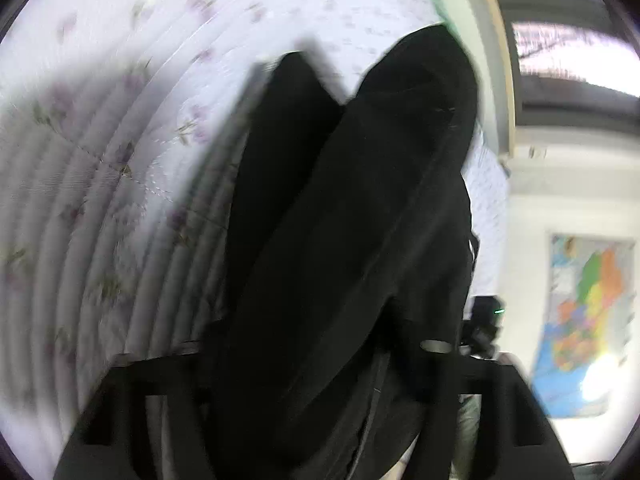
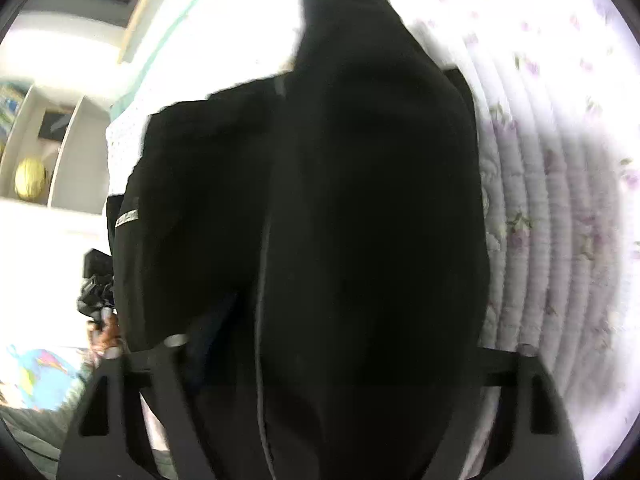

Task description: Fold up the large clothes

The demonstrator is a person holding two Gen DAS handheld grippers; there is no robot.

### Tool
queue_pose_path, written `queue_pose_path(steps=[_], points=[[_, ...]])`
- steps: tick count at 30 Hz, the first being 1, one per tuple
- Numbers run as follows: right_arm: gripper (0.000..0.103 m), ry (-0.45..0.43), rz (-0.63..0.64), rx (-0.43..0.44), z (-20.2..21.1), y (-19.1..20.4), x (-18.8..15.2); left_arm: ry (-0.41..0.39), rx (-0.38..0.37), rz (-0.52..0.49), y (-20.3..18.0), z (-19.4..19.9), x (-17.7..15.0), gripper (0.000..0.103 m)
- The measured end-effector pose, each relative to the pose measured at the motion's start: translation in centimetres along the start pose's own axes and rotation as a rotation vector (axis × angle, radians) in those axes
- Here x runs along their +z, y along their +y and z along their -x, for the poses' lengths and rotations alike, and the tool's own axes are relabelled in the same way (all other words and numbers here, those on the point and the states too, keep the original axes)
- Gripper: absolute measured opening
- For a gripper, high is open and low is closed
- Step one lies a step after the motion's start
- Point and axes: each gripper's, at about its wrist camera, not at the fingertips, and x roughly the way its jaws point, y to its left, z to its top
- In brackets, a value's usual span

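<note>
A large black garment [image 1: 352, 240] fills the middle of the left wrist view and drapes away from my left gripper [image 1: 316, 368], which is shut on it. The fingers are mostly hidden under the cloth. In the right wrist view the same black garment [image 2: 360, 220] hangs in bulky folds from my right gripper [image 2: 332, 364], also shut on it. A grey strip [image 2: 127, 216] shows on its left edge. Both views are motion-blurred. The garment is lifted over a quilted bedspread [image 1: 120, 140].
The white quilt with purple flowers [image 2: 560, 200] lies under the garment. The other gripper [image 1: 484, 320] shows past the cloth. A coloured map [image 1: 588, 320] hangs on the wall. White shelves with a yellow ball [image 2: 30, 180] stand at the left.
</note>
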Motion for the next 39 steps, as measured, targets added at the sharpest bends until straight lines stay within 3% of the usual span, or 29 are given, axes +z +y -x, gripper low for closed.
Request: queue_pose_path(steps=[2,4,8,13,17,19,23,25,28,32,35,39], points=[[0.045,-0.056,0.02,-0.025,1.8,1.4,-1.1,-0.047,-0.046,-0.004,-1.6,1.7,-1.5,0.039],[0.042,-0.102,0.038,-0.014,3.6,3.1,-2.4,-0.087,-0.107,-0.018,-3.4,3.4,-3.2,0.037],[0.041,-0.153,0.12,0.006,7.5,8.4,-6.9,-0.135,-0.154,-0.111,-8.4,6.8,-8.0,0.037],[0.041,-0.185,0.157,0.009,11.6,12.2,-12.5,-0.157,-0.193,-0.153,-10.1,11.0,-13.5,0.037],[0.041,-0.175,0.144,0.012,13.6,13.6,-16.4,-0.135,-0.206,-0.134,-6.5,13.9,-16.4,0.037],[0.041,-0.155,0.133,0.007,13.5,13.4,-17.3,-0.114,-0.195,-0.103,-4.7,13.3,-17.4,0.037],[0.041,-0.074,0.119,-0.053,9.7,12.3,-19.5,-0.07,-0.153,-0.034,0.0,11.1,-19.0,0.037],[0.041,-0.076,0.133,-0.102,8.0,12.0,-20.0,-0.079,-0.146,0.009,3.2,10.1,-19.5,0.037],[0.044,-0.133,0.117,-0.095,7.0,9.3,-20.5,-0.121,-0.243,0.101,8.8,9.3,-19.7,0.037],[0.057,-0.156,0.117,-0.066,5.8,6.8,-21.0,-0.135,-0.313,0.157,13.6,7.7,-19.8,0.037],[0.06,-0.201,0.133,-0.041,4.6,7.0,-22.0,-0.152,-0.36,0.123,14.5,7.6,-20.2,0.037],[0.061,-0.251,0.142,-0.029,5.3,5.9,-23.2,-0.203,-0.321,0.014,13.7,9.2,-21.5,0.044]])
